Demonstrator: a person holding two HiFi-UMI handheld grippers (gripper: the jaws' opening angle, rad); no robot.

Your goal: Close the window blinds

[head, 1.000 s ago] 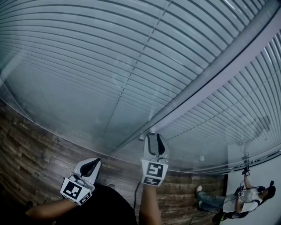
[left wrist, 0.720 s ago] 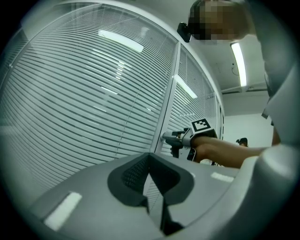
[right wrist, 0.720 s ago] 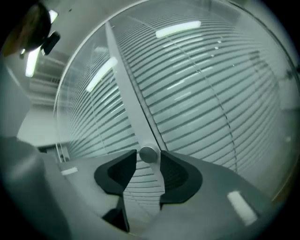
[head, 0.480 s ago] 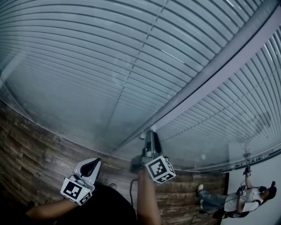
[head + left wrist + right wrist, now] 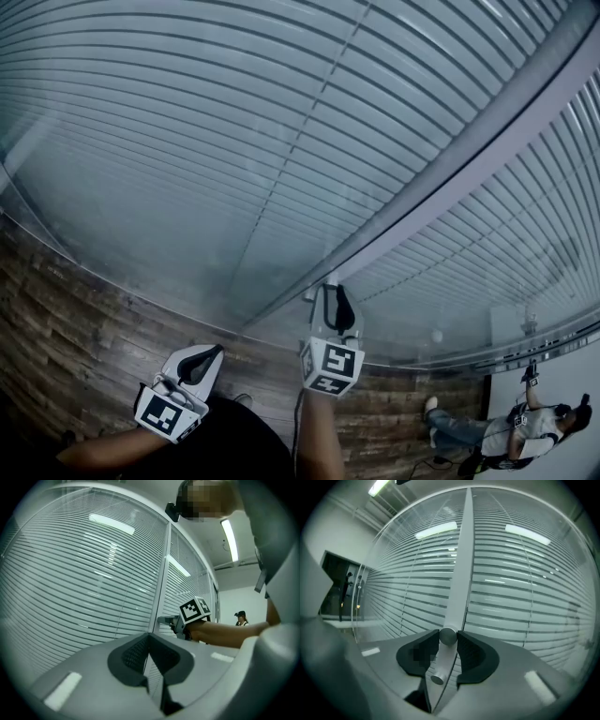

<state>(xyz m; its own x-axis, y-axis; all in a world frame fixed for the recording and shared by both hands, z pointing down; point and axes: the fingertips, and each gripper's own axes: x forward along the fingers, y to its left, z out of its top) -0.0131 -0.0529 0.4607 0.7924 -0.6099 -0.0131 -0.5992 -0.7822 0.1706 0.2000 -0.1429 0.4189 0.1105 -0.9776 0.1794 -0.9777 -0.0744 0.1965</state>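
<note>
Horizontal slatted blinds (image 5: 234, 141) hang behind glass on both sides of a grey upright frame (image 5: 450, 178). A small round knob (image 5: 447, 636) sticks out of that frame. My right gripper (image 5: 448, 640) has just been closing, and its two dark pads press the knob from either side. In the head view the right gripper (image 5: 330, 291) points at the frame's lower part. From the left gripper view the right gripper (image 5: 166, 619) shows beside the frame. My left gripper (image 5: 208, 353) hangs lower left, away from the glass, its tips together on nothing (image 5: 149, 637).
A second short metal stub (image 5: 437, 679) sits lower on the frame, close under the knob. Wood-plank floor (image 5: 75, 328) runs along the foot of the glass. A person (image 5: 525, 427) stands far off at the right. A dark doorway (image 5: 340, 592) lies to the left.
The right gripper's marker cube rolled to one side half a second ago and now stands square again, still at the frame. The left gripper has drifted slightly down and to the right.
</note>
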